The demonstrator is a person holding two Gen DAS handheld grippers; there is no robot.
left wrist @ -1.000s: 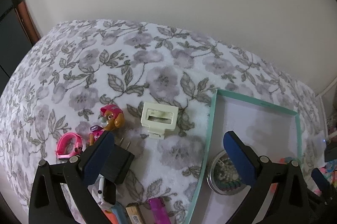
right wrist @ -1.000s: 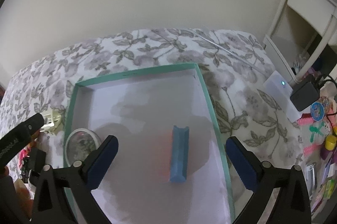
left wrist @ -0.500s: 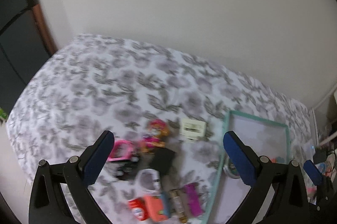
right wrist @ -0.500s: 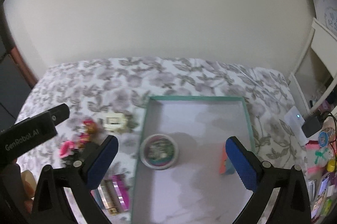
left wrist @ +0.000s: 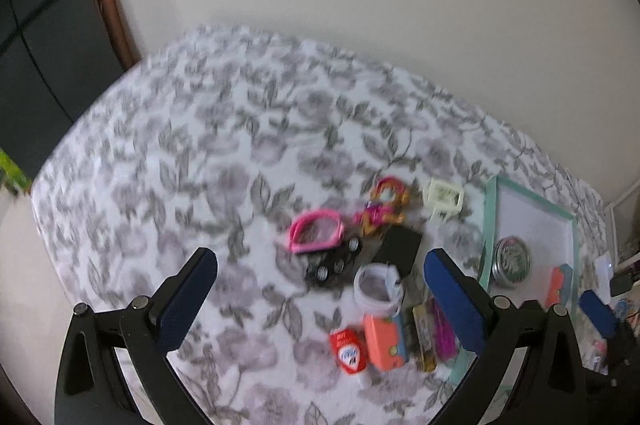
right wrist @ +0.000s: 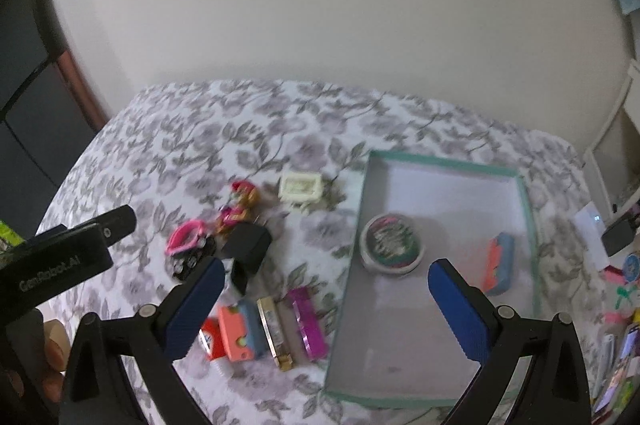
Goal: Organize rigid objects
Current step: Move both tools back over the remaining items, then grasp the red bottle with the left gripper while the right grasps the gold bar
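Left gripper (left wrist: 320, 289) hanging above the flowered bedspread (left wrist: 208, 161), jaws spread wide, gripping nothing; right gripper (right wrist: 322, 299) likewise hanging with jaws wide apart, empty, above the near edge of the tray (right wrist: 528, 209); left gripper body showing at the left edge of the right wrist view, fingertips of a hand (right wrist: 50, 357) wrapping it below.

Lying on the bedspread left of the tray, a loose cluster: pink bracelet (left wrist: 316, 235); black toy car (left wrist: 334, 265) just beside it; pup figure (left wrist: 382, 209) beyond; black plug adapter (left wrist: 400, 249) touching the figure's near side; cream hair clip (right wrist: 301, 188) standing apart, nearest the tray's far corner; white band (left wrist: 378, 289) showing in the left wrist view only.

Sitting nearer, in a row: red packet (right wrist: 210, 341); coral box (right wrist: 238, 333); gold bar (right wrist: 274, 331); magenta bar (right wrist: 308, 321) just beside the tray wall.

Resting inside the tray: round tin (right wrist: 392, 243) by the left wall; blue and coral case (right wrist: 498, 263) by the right wall; the two well apart.
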